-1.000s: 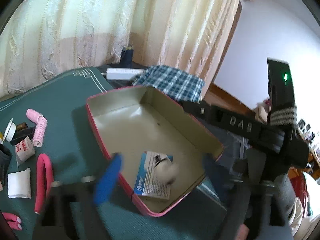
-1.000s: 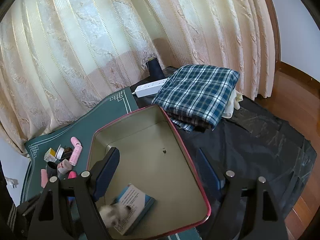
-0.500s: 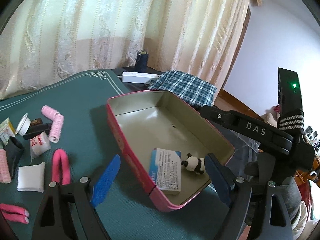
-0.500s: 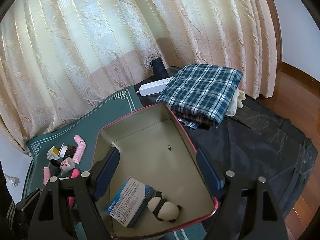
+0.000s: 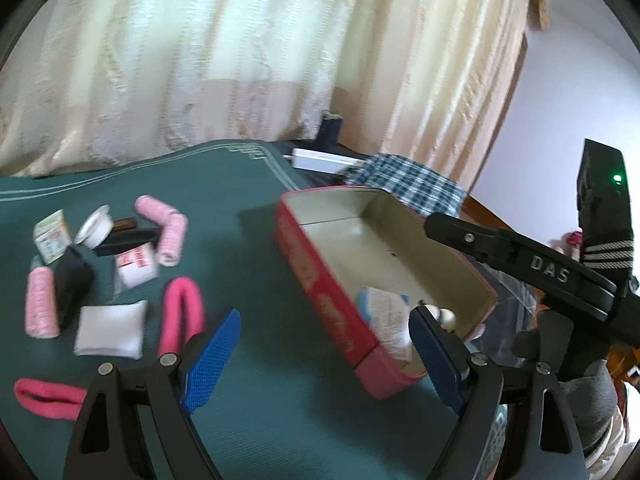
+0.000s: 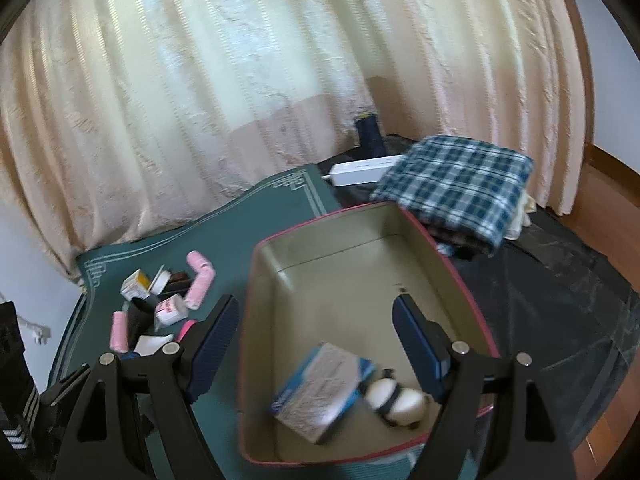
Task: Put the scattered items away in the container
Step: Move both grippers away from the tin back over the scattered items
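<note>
A red tin with a cream inside stands on the green mat. In it lie a blue-and-white box and a small panda toy. Scattered items lie left of the tin: pink rollers, a pink clip, a white packet, small cartons and a black pouch. My left gripper is open and empty above the mat by the tin's near corner. My right gripper is open and empty above the tin.
A folded plaid cloth, a white power strip and a dark spool lie behind the tin on black sheeting. A cream curtain hangs behind. Another pink clip lies at the near left.
The left gripper has swung left, away from the tin and toward the scattered items. The right gripper's view has shifted left too. The panda lies in the tin.
</note>
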`<state>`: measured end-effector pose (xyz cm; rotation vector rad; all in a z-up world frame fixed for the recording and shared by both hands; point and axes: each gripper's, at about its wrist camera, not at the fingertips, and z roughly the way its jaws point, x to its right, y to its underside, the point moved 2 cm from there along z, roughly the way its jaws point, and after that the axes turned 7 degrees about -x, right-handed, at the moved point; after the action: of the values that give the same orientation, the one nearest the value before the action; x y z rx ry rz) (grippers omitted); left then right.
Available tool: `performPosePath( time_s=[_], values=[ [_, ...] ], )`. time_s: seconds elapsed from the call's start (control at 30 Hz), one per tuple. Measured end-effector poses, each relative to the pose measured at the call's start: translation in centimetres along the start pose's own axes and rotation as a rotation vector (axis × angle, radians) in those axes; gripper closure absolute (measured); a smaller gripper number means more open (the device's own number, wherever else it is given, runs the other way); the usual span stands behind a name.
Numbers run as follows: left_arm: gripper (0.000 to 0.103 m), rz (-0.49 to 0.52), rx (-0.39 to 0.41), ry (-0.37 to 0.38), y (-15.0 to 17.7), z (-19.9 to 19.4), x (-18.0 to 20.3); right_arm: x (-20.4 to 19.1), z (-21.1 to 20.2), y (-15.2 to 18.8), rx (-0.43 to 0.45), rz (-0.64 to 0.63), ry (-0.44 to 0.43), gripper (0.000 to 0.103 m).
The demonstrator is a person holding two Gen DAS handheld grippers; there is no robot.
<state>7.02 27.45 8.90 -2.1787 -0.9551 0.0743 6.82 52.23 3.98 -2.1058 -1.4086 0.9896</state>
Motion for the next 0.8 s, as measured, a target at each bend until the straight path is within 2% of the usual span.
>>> performPosePath(
  time_s=[0.47,0.8],
  values=[
    [0.015,-0.144,0.035,-0.148,3.0,-4.4,-10.6,-9.3,1.6,2.1,-0.061,-0.155,-0.096,0.021],
    [0.015,-0.155,0.021,-0.236,5.7,-6.9,-16.8,-14.4,3.8,4.3,-0.137,-0.222,-0.122,0.021]
  ],
)
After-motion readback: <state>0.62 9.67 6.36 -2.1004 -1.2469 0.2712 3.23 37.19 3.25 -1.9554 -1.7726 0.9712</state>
